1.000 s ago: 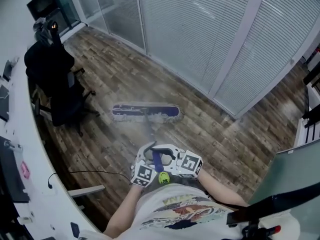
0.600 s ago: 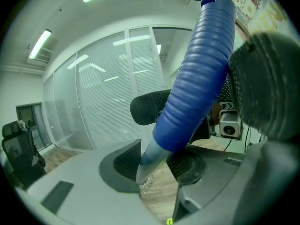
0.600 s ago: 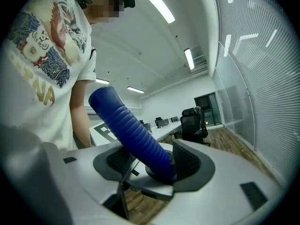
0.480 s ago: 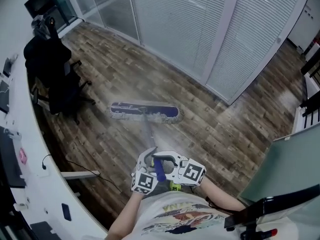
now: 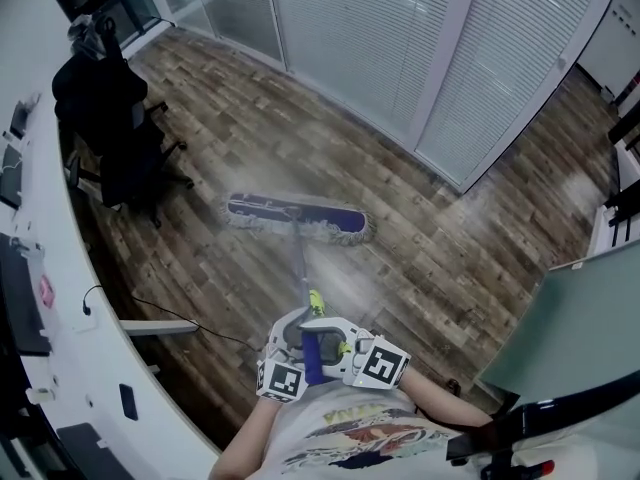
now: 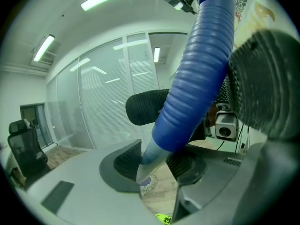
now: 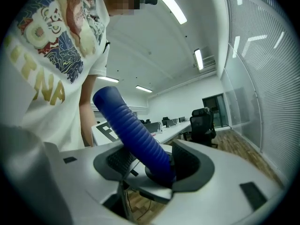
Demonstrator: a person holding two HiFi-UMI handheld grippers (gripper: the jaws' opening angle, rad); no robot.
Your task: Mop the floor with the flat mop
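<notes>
Nearest, at 6 o'clock: clamped on the blue grip (image 5: 313, 354) with both left gripper (image 6: 157, 163) and right gripper (image 7: 157, 165), jaws closed round it from either side. Out along the shaft (image 5: 300, 263) to the mop head (image 5: 297, 215), lying flat on the wooden floor (image 5: 430, 258) at 12 o'clock. Could snag the black cable (image 5: 225, 338) at 9 o'clock, or knock the office chair (image 5: 120, 158) at 10 o'clock, if swung wide left. Could also bump the glass partition (image 5: 400, 58) beyond, at 1 o'clock, if pushed too far.
</notes>
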